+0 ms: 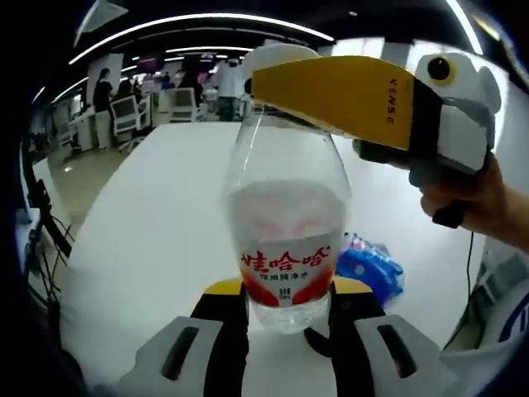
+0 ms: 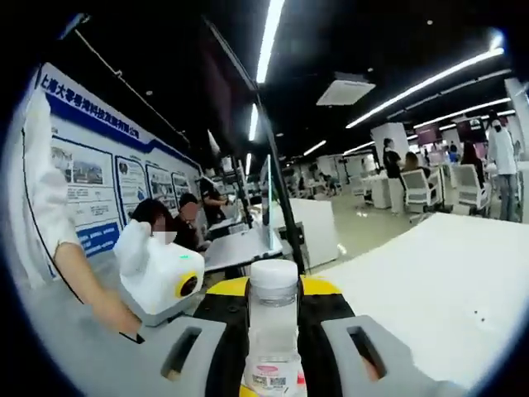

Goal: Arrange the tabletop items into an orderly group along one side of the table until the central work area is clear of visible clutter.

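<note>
Office background: white chairs [image 1: 124,116] by desks, wall posters [image 2: 124,186], ceiling strip lights [image 2: 269,37], people standing far off.

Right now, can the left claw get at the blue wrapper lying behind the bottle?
Probably not yet. The left claw looks closed on the water bottle, which stands between it and the blue wrapper; the right claw looks closed at the cap. Free it of the bottle first.

Left tool [image 1: 288,318] and right tool [image 2: 274,351] both clamped, one low, one high.
</note>
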`<act>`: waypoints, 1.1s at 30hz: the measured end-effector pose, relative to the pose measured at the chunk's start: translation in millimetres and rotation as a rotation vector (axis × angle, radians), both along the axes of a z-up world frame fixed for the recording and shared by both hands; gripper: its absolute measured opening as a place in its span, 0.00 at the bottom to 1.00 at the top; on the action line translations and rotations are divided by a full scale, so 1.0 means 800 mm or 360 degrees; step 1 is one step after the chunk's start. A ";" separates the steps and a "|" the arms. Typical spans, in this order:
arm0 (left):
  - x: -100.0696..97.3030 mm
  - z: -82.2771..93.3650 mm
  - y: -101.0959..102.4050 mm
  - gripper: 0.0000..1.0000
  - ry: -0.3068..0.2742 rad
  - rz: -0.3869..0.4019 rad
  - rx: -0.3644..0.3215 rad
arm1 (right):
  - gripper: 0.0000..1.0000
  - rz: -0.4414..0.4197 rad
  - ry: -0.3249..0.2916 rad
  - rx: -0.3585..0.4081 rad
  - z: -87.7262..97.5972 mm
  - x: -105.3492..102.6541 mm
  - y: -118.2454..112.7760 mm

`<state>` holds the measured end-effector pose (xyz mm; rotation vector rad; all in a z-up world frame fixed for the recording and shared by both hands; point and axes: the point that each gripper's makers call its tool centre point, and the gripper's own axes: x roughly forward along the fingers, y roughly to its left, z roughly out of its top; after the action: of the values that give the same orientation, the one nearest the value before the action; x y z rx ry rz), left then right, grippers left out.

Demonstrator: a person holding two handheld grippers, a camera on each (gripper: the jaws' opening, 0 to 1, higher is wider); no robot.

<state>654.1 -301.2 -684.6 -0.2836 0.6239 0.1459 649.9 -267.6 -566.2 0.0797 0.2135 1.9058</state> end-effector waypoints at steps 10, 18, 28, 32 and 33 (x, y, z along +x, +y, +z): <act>0.018 -0.028 0.027 0.32 0.0031 0.0080 0.0145 | 0.17 0.0139 -0.0118 0.0146 -0.021 0.015 0.011; 0.027 -0.055 0.042 0.32 0.0065 0.0125 0.0194 | 0.18 0.0185 -0.0069 0.0175 -0.048 0.030 0.020; 0.039 -0.083 0.045 0.32 0.0100 0.0154 0.0169 | 0.18 0.0217 -0.0081 0.0160 -0.072 0.035 0.024; 0.041 -0.085 0.044 0.32 0.0104 0.0162 0.0170 | 0.18 0.0221 -0.0080 0.0166 -0.076 0.034 0.023; 0.043 -0.085 0.044 0.32 0.0105 0.0164 0.0172 | 0.18 0.0223 -0.0079 0.0166 -0.078 0.034 0.024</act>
<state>688.5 -265.7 -752.5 -0.2071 0.6649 0.2879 676.9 -248.7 -628.4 0.0894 0.0875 2.0556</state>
